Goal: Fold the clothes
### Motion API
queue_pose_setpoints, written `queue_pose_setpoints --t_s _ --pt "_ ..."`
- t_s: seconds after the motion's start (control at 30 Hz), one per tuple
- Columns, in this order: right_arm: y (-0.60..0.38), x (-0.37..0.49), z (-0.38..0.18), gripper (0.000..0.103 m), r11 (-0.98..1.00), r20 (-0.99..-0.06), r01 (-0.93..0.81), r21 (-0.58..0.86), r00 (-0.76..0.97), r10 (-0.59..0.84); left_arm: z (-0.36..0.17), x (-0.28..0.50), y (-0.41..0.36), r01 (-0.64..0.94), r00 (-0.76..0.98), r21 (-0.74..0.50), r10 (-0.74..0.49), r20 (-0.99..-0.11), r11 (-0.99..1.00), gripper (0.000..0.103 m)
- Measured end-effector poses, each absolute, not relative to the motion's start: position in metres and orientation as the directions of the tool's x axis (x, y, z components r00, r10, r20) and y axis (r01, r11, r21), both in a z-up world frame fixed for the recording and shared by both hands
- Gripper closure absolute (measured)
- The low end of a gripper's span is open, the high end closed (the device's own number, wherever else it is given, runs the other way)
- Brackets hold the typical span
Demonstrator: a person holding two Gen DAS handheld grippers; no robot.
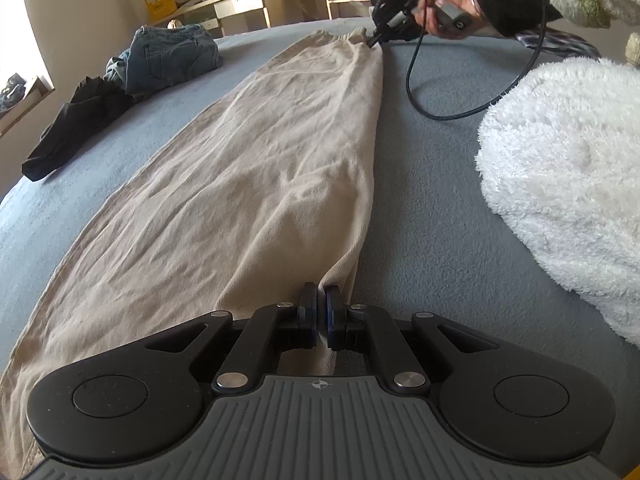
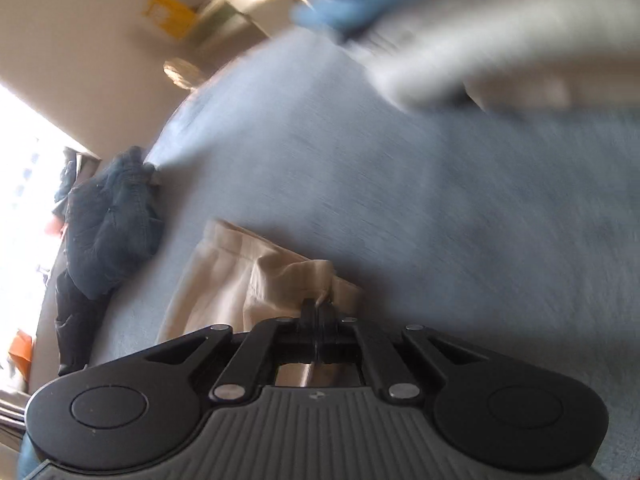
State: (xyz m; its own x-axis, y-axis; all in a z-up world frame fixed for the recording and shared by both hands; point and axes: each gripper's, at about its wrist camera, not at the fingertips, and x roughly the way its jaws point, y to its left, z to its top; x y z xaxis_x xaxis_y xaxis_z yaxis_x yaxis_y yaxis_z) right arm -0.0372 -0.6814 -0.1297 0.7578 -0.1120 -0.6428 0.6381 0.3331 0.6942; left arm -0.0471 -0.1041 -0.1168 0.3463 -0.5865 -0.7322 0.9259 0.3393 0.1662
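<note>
Beige trousers [image 1: 256, 168] lie stretched lengthwise on the blue-grey bed cover [image 1: 432, 184]. My left gripper [image 1: 321, 294] is shut on the near end of the cloth, at its right edge. At the far end my right gripper [image 1: 374, 40], held by a hand [image 1: 440, 4], pinches the waistband corner. In the right wrist view, which is motion-blurred, my right gripper [image 2: 320, 308] is shut on a bunched fold of the beige trousers [image 2: 224, 276].
A crumpled pair of jeans [image 1: 172, 58] and a black garment [image 1: 68, 132] lie at the bed's left. A white fluffy blanket [image 1: 568, 184] sits at the right. A black cable [image 1: 452, 112] loops over the cover. A desk [image 1: 236, 2] stands beyond the bed.
</note>
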Motion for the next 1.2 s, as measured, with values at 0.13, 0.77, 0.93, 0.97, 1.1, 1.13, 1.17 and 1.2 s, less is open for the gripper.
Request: queue_pose_setpoints --t_s 0.13,0.77,0.93,0.97,1.1,1.13,1.17,1.2 --pt "-0.688 -0.044 -0.136 0.101 0.306 -0.651 0.648 0.697 0.752 -0.109 -0.116 -0.047 -0.104 0.926 0.346 0.166 -0.588 -0.731 0.34 0.1" --pt "-0.605 0.005 -0.102 0.087 0.662 -0.778 0.572 0.484 0.628 0.025 -0.083 -0.049 -0.083 0.873 0.344 -0.042 -0.676 -0.652 0.486 0.098" --pt "-0.602 0.025 -0.102 0.095 0.657 -0.84 0.697 0.287 0.513 -0.177 -0.076 -0.038 -0.08 0.837 0.331 -0.167 -0.725 -0.604 0.522 0.098" --pt "-0.595 0.027 -0.093 0.095 0.681 -0.826 0.678 0.275 0.53 -0.194 -0.077 -0.038 -0.079 0.832 0.332 -0.172 -0.721 -0.608 0.528 0.098" --pt "-0.535 0.052 -0.071 0.095 0.881 -0.792 0.387 0.271 0.611 -0.025 -0.1 -0.03 -0.081 0.805 0.337 -0.144 -0.643 -0.688 0.576 0.098" --pt "-0.522 0.059 -0.073 0.094 0.909 -0.799 0.325 0.261 0.601 0.015 -0.106 -0.027 -0.081 0.799 0.331 -0.149 -0.632 -0.701 0.583 0.098" --pt "-0.51 0.066 -0.075 0.094 0.932 -0.807 0.26 0.252 0.588 0.054 -0.11 -0.025 -0.08 0.793 0.326 -0.156 -0.627 -0.708 0.589 0.098" --pt "-0.5 0.073 -0.079 0.094 0.948 -0.816 0.215 0.234 0.573 0.072 -0.111 -0.024 -0.079 0.79 0.324 -0.165 -0.63 -0.706 0.591 0.098"
